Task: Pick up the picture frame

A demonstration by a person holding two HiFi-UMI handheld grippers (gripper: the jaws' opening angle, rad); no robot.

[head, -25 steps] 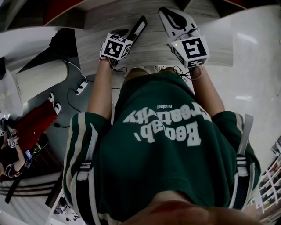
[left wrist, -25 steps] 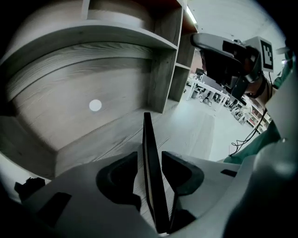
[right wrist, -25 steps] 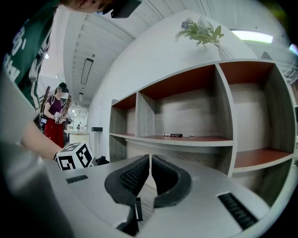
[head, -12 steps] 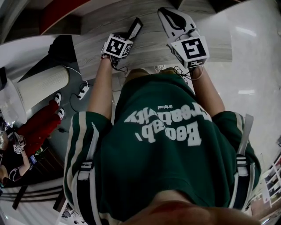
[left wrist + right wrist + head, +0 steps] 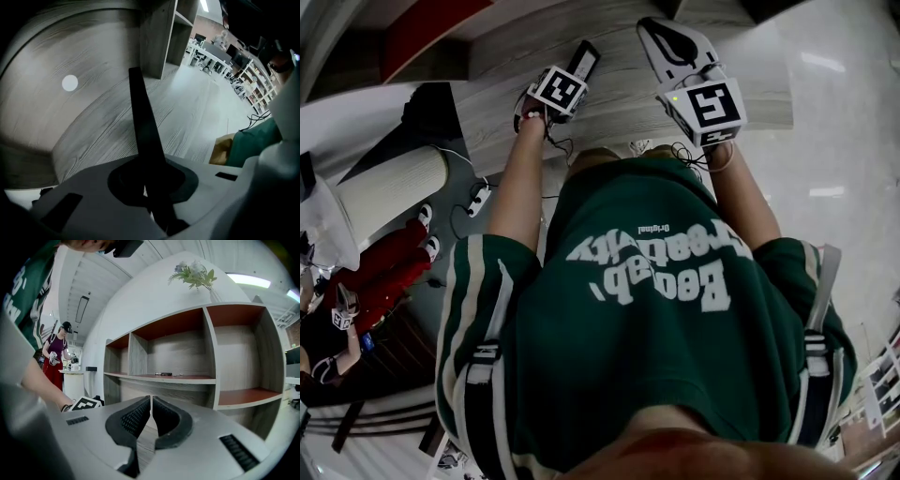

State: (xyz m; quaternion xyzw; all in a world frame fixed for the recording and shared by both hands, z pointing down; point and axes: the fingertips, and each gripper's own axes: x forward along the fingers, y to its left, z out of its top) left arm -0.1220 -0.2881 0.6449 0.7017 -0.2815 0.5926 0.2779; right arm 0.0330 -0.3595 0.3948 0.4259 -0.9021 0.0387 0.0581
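Note:
The picture frame (image 5: 585, 62) is a thin black slab, edge-on to me on the grey wood surface (image 5: 619, 108). My left gripper (image 5: 567, 84) points straight down over its near end. In the left gripper view the frame (image 5: 143, 117) runs up from between the jaws of the left gripper (image 5: 147, 190); they have just been closing and now pinch it. My right gripper (image 5: 667, 33) is held level to the right of the frame, apart from it. In its own view the right gripper (image 5: 151, 401) is shut with nothing between its pads.
A grey wood shelf unit (image 5: 206, 362) with open compartments stands ahead of the right gripper, a vase of flowers (image 5: 194, 273) on top. A white round sticker (image 5: 70, 83) lies on the surface. A white cylinder stand (image 5: 389, 183) and a person in red (image 5: 384, 267) are at the left.
My left gripper has dropped and shifted right onto the frame's near end, and its jaws have closed on it. The right gripper has barely moved.

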